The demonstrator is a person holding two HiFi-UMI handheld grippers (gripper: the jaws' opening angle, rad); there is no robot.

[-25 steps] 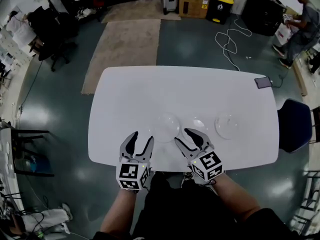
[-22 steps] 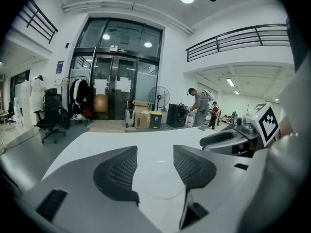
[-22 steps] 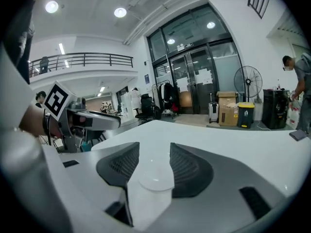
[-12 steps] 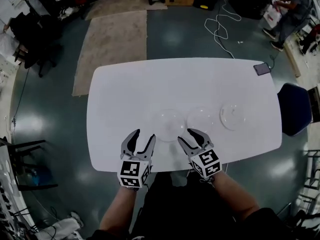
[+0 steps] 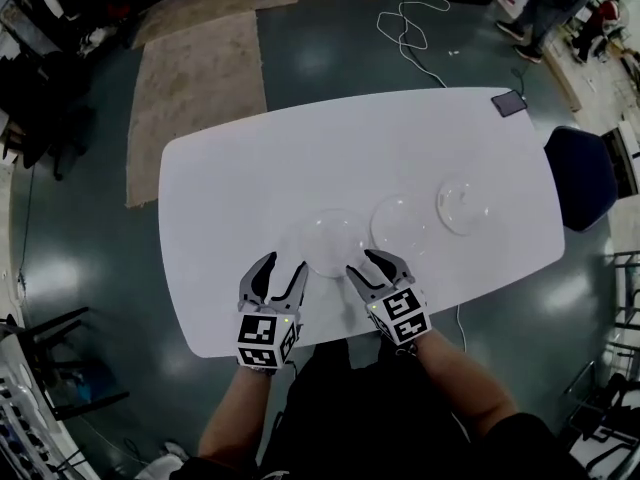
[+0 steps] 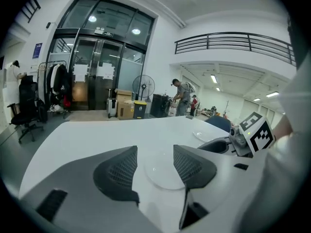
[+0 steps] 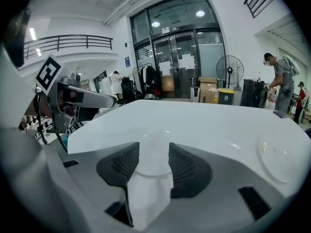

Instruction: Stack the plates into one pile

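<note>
Three clear glass plates lie in a row on the white table (image 5: 240, 168): a near-left plate (image 5: 330, 241), a middle plate (image 5: 401, 223) and a right plate (image 5: 465, 205). My left gripper (image 5: 285, 265) is open just short of the near-left plate's left rim. My right gripper (image 5: 362, 264) is open at that plate's right rim. In the left gripper view, the near-left plate (image 6: 163, 171) lies ahead between the open jaws of the left gripper (image 6: 155, 154). The right gripper view shows the near-left plate (image 7: 151, 132) beyond the open jaws of the right gripper (image 7: 154, 152), which hold nothing.
A phone (image 5: 508, 103) lies at the table's far right corner. A blue chair (image 5: 580, 178) stands off the right end. A rug (image 5: 195, 98) and a white cable (image 5: 410, 28) lie on the floor beyond. A person (image 7: 281, 86) stands far off.
Both grippers have come a little closer to the near-left plate. The head camera has turned, so the table looks tilted. All three plates stay where they were.
</note>
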